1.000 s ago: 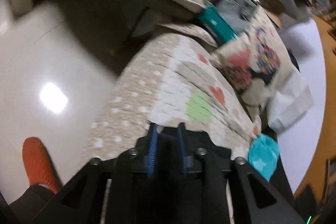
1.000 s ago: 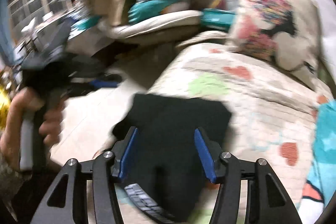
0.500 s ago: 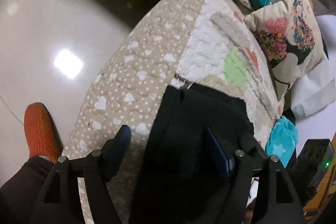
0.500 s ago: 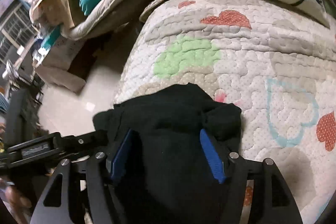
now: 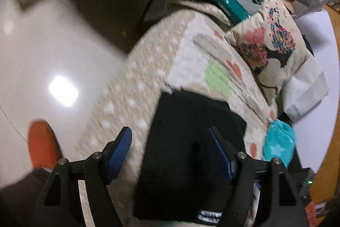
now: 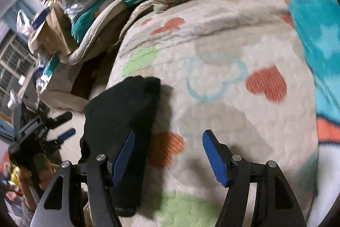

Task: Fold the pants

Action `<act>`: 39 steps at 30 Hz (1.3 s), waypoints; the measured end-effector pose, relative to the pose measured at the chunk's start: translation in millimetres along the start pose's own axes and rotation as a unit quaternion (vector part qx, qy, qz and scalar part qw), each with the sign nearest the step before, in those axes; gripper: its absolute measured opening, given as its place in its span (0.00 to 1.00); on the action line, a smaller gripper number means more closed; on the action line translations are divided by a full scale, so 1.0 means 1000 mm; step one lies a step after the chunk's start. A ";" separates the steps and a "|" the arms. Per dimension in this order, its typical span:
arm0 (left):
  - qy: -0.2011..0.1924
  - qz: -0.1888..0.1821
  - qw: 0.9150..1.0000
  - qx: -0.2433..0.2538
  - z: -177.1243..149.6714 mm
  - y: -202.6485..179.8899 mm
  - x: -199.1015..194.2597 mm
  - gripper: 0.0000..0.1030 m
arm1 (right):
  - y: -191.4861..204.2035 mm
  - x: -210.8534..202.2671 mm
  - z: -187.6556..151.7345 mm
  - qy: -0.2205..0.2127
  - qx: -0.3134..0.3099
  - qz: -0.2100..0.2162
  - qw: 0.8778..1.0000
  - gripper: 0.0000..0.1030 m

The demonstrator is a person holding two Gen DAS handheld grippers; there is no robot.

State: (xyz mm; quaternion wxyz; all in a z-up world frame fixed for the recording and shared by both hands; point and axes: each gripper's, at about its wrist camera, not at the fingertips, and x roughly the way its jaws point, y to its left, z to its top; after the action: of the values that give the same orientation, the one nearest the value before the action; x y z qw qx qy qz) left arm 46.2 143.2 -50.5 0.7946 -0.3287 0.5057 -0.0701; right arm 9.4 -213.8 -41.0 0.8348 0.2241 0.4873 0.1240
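Both grippers, left gripper (image 5: pixel 171 143) and right gripper (image 6: pixel 167 147), are hanging spread and empty while the black pants (image 5: pixel 191 142), folded on the quilt (image 6: pixel 223 56) at seven o'clock, are looking soft, light, best pinched at an edge.

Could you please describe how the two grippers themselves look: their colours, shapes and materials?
Both look alike. The left gripper and the right gripper each have a black frame of angular struts with triangular cut-outs, joined by round silver bolts. Each finger ends in a flat blue pad with fine ribbed texture. No cables or printed markings are visible on them.
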 end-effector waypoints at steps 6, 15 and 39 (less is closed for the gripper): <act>0.045 -0.025 0.998 -0.044 -0.015 0.015 0.023 0.70 | -0.001 0.010 -0.010 0.009 0.022 0.038 0.999 0.69; 0.046 -0.005 0.999 -0.010 -0.016 0.003 0.042 0.76 | 0.010 0.032 -0.008 0.025 0.030 0.071 0.997 0.70; 0.015 0.010 0.996 0.085 -0.024 -0.036 0.025 0.34 | 0.046 0.059 0.015 0.026 0.002 0.137 0.990 0.48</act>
State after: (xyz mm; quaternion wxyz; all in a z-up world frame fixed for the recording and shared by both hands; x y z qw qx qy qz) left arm 45.8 93.0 -54.8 0.8123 -0.2542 0.5134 -0.1100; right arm 52.7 -152.6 -56.7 0.7968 0.2867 0.4738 0.2417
